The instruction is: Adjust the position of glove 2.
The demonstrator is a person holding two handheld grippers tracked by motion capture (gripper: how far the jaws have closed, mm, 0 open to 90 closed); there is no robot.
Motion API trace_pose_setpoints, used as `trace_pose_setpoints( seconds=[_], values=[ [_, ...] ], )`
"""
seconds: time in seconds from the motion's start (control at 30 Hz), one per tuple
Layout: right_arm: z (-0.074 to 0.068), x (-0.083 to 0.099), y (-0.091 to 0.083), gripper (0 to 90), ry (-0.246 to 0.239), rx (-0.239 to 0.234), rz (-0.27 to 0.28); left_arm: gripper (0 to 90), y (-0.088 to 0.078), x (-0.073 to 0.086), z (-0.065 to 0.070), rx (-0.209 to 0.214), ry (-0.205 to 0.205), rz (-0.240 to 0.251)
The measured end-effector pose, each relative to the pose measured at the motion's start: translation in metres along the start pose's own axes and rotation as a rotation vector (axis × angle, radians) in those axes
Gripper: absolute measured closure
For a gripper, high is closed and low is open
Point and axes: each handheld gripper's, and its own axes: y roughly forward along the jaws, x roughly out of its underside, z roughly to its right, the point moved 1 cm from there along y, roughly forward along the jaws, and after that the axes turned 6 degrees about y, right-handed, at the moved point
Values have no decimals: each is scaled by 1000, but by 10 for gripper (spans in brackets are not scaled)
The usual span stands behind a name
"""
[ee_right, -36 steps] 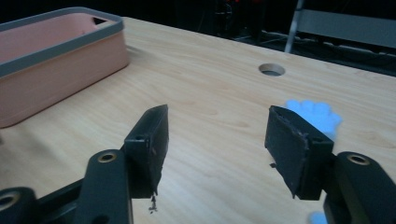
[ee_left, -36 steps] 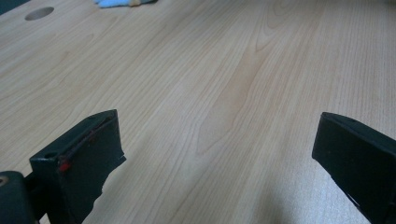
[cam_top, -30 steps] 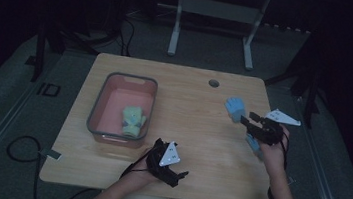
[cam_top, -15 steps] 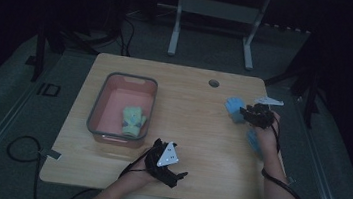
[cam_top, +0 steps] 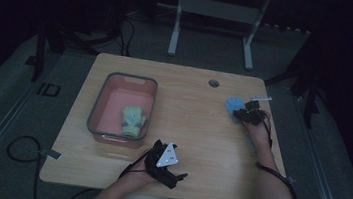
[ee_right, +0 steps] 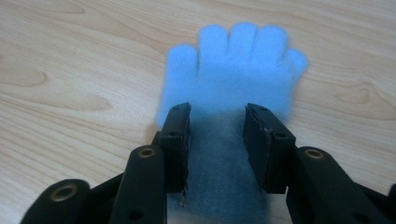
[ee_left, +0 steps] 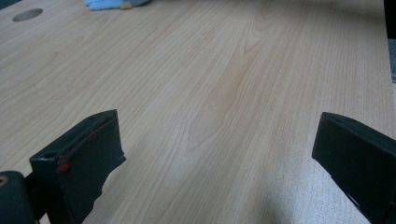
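On the far right part of the wooden table (cam_top: pixel 197 117), the right gripper (cam_top: pixel 241 114) stood over a blue glove (ee_right: pixel 236 70). Jaws had just been closing; in the right gripper view they flanked the glove's cuff, one on each side, the fingers of the glove spread out beyond the jaw tips. Could not tell whether the pads pressed the fabric or stood just beside it. Glove lay flat on the wood.

Left gripper (cam_top: pixel 169 166) sat at the near edge, jaws wide apart with bare wood grain between them. Beyond its jaw tips, far off at the table's other side, a scrap of the blue glove and a round hole (ee_left: pixel 27 14) in the tabletop.

Well to the left of both grippers, a grey-rimmed tub (cam_top: pixel 96 113) with a pink floor held a green-yellow glove (cam_top: pixel 133 120).

Room dim; dark floor, cables (cam_top: pixel 21 144), a grey metal stand (cam_top: pixel 215 8) behind the table.
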Motion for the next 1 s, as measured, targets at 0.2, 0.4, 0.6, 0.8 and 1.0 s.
trace_pose_setpoints(
  seconds=[0.2, 0.4, 0.6, 0.8, 1.0],
  values=[
    [-4, 0, 0, 841, 47, 40, -1, 15, -2, 1, -2, -4, -5, 10],
    [-20, -5, -8, 879, 101, 103, 11, 15, -1, 3, -4, -8, -16, 2],
    [-58, -6, -44, 879, 157, 75, 77, 15, -5, 4, -4, -11, -9, 12],
    [-108, 4, -83, 879, 121, 72, 122, 15, -6, 9, -6, -18, -10, -12],
    [-149, 22, -109, 879, 151, 48, 161, 15, -6, 9, -7, -18, -23, -8]
  ],
)
